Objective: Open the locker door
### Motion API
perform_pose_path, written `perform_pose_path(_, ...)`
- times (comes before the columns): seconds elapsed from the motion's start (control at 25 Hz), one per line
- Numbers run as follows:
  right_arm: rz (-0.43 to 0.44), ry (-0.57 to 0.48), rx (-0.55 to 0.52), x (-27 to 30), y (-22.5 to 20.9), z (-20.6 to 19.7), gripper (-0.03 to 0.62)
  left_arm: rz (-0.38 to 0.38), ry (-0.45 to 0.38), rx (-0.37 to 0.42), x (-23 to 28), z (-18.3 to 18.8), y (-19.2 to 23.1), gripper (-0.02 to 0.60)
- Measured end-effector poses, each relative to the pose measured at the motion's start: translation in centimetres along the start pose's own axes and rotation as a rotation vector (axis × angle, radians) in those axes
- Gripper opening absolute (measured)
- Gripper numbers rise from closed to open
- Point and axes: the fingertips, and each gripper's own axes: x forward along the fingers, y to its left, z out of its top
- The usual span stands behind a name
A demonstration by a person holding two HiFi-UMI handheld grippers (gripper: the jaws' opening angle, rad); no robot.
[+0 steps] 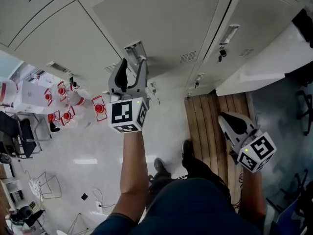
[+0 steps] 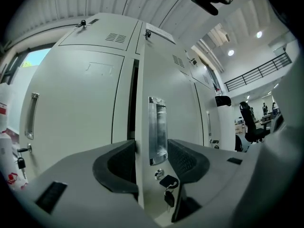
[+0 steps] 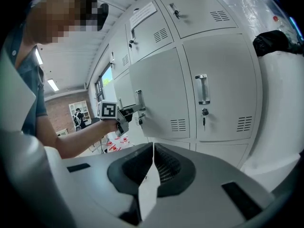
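Locker door – pale grey, in the middle of the bank, straight ahead of the person. Its handle is a bright metal strip on the door's left edge, with a lock below and a key hanging in it. Left gripper: raised to the handle, jaws closed in from both sides, one pad at the door's edge and the other against the right side of the handle – a grip that looks seated. A dark gap runs up the left edge between the door and its neighbour, so the door reads as cracked ajar, no more. Right gripper: jaws together on nothing, held low at the person's right side, well apart from the lockers. Progress, as judged: reach and grasp done, latch seemingly free; the swing outward to full opening is left. Risk: pads slipping off the smooth handle if the pull does not follow the door's arc.
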Motion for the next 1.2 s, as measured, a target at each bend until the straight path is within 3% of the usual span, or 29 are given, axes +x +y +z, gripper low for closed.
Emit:
perform_pose_path(0.52, 0.006, -0.029, -0.033, 0.0, 3.1, 2.3, 0.037, -0.086, 0.027, 0.01, -4.4, 0.2, -2.2, 0.146)
perform_pose_path(0.84, 0.0, -0.08, -0.048, -1.1, 5.3, 3.3, 0.037, -0.266, 0.07, 0.067, -6.8, -0.2, -6.1, 0.127)
perform_pose_path(1.2, -0.021, -0.105, -0.048, -3.6, 8.6, 2.5, 0.037, -0.421, 0.127, 0.071, -9.6, -0.5, -9.8, 0.107)
